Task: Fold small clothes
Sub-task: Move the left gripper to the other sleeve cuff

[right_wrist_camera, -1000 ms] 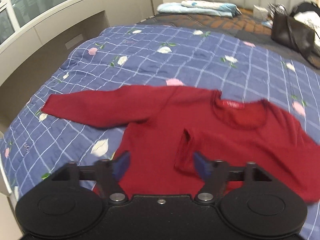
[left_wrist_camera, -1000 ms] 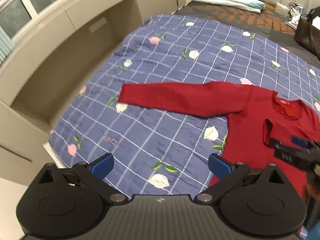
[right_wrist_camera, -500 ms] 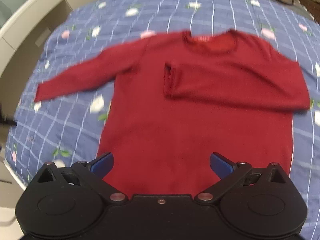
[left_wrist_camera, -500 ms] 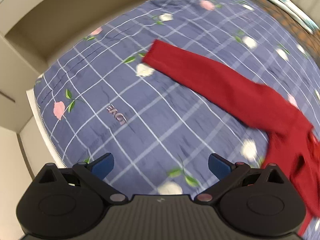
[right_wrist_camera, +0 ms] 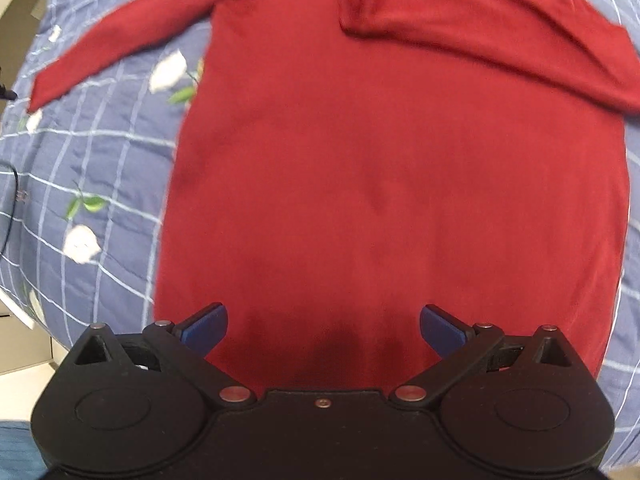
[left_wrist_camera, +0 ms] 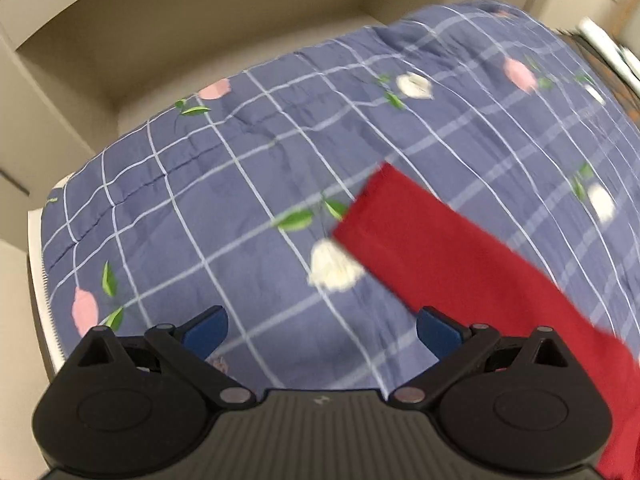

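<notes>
At the near edge of the bed, the right claw (right_wrist_camera: 323,330) hangs over the hem of a dark red long-sleeved knit top (right_wrist_camera: 384,184), its blue-padded fingers (right_wrist_camera: 442,330) spread wide with nothing between them. The top lies flat on a blue quilted bedspread (right_wrist_camera: 100,160) crossed with white grid lines and scattered with white and pink flowers. The garment's body runs away from the near edge toward the middle of the bed. Further up, one sleeve is folded across the chest, its cuff (right_wrist_camera: 350,4) resting near the centre of the garment. The other sleeve (right_wrist_camera: 132,32) stretches straight out toward the left edge of the bed, lying flat on the bedspread.

The left claw (left_wrist_camera: 322,330) hovers above the bedspread (left_wrist_camera: 248,208) near the bed's left corner, its blue fingers (left_wrist_camera: 206,330) also wide apart and holding nothing. The outstretched sleeve (left_wrist_camera: 460,264) runs in from the right, passing beside the claw's right finger, and its cuff end lies ahead of the claw next to a white flower print; this view is blurred. Beyond the bed's left edge stands a beige recessed wall alcove (left_wrist_camera: 200,28).
</notes>
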### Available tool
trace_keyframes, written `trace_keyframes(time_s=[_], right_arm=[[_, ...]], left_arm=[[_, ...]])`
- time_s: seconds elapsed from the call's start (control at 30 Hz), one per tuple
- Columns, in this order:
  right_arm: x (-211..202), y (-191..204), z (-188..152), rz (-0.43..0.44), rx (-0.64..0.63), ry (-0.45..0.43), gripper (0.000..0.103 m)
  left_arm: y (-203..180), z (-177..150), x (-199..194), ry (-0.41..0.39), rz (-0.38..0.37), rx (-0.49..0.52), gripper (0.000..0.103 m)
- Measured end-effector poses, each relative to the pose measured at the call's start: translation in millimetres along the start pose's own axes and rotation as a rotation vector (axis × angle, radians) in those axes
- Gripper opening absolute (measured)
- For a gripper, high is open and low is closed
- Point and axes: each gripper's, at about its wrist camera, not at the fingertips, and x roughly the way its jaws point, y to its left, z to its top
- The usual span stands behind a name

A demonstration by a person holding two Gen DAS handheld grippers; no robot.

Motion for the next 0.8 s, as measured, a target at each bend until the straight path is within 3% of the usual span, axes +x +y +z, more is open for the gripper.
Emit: trace_keyframes(time_s=[0.17, 0.4, 0.67, 0.73, 0.8], right_arm=[[6.1, -10.6, -5.6, -0.009, 0.052, 0.037, 0.102], [16.2, -25.2, -11.2, -0.027, 0.112, 0.097, 0.102], [13.7, -35.4, -13.2, -0.052, 0.139, 0.109, 0.102], [13.2, -35.7, -11.9, -0.055, 0.141, 0.107, 0.102], [13.2, -34.8, -11.5, -0.054, 0.139, 0.112, 0.102]], left_arm=[[3.9, 16.3, 25.7, -0.015, -0.001, -0.069, 0.101], [7.8, 28.3, 55.6, 0.005, -0.012, -0.084, 0.077], [12.0, 35.3, 77.6, 0.031, -0.031, -0.101, 0.070], [10.3, 36.4, 78.5, 0.028, -0.034, -0.102, 0.065], [7.6, 36.6, 77.2, 0.023, -0.051, -0.092, 0.050]])
